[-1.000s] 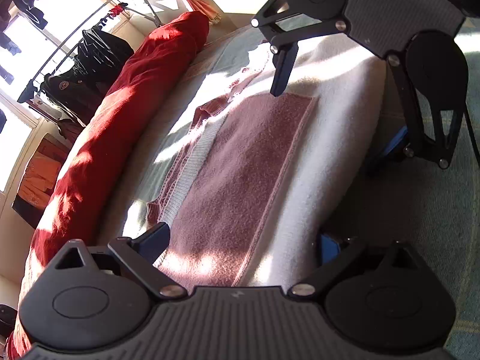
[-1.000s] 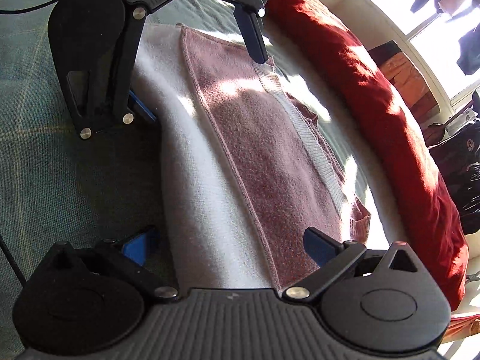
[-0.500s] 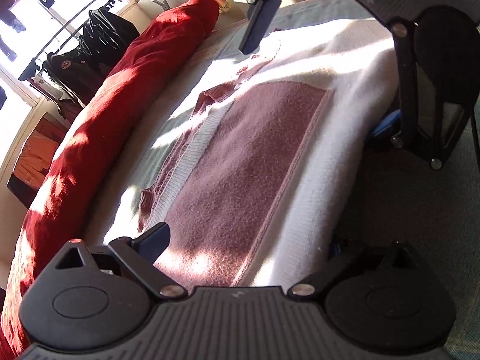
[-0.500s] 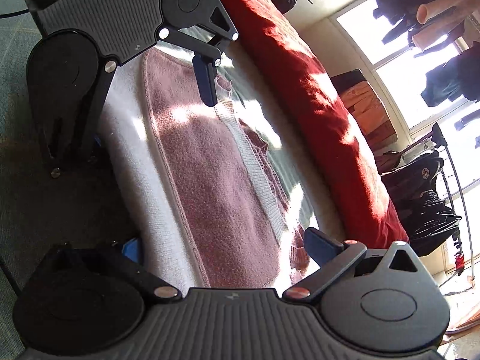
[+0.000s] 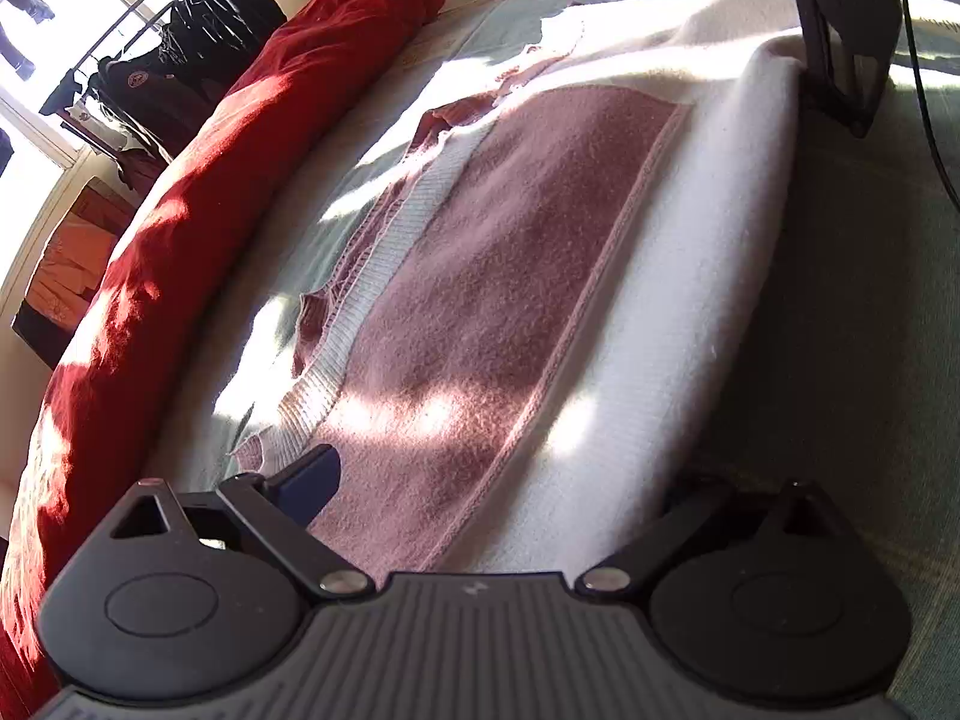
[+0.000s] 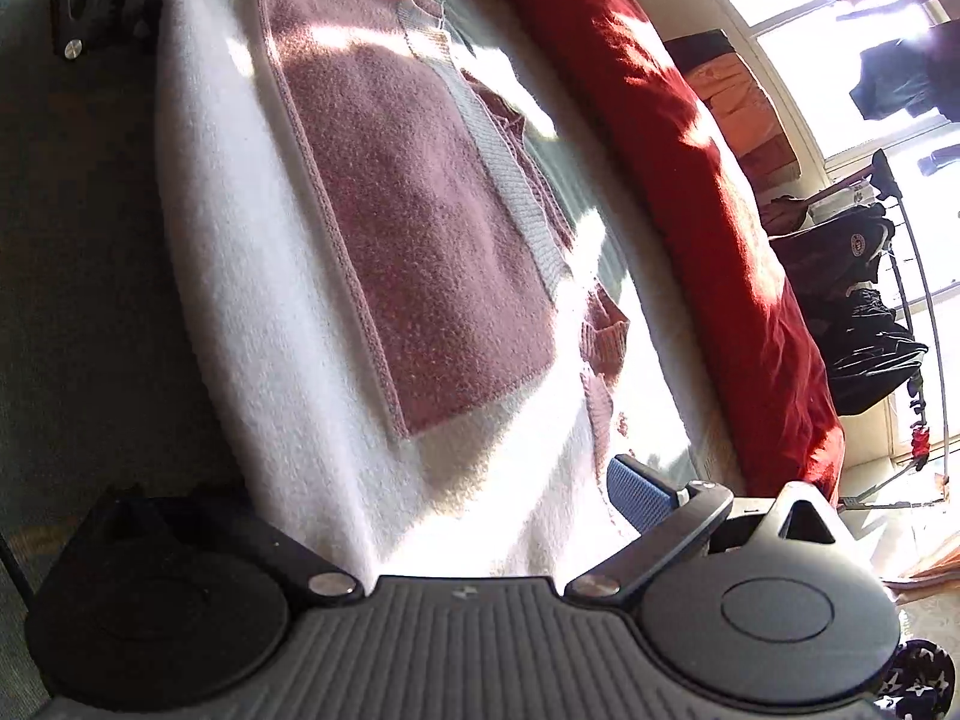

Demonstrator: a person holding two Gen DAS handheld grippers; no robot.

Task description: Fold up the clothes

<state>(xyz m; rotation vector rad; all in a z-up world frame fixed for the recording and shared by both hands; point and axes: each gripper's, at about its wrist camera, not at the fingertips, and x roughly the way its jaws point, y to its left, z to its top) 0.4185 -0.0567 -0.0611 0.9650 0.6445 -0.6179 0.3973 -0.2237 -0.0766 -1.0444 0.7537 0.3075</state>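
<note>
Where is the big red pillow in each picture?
Left wrist view: the big red pillow curves down the left side, from top centre to the bottom left corner.
Right wrist view: the big red pillow curves down the right side, from the top toward the right claw.
Shared landmark: the pink and white garment lies beside it in both.

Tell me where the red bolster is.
The red bolster runs along the bed's far edge beyond the sweater, left in the left wrist view, right in the other.
</note>
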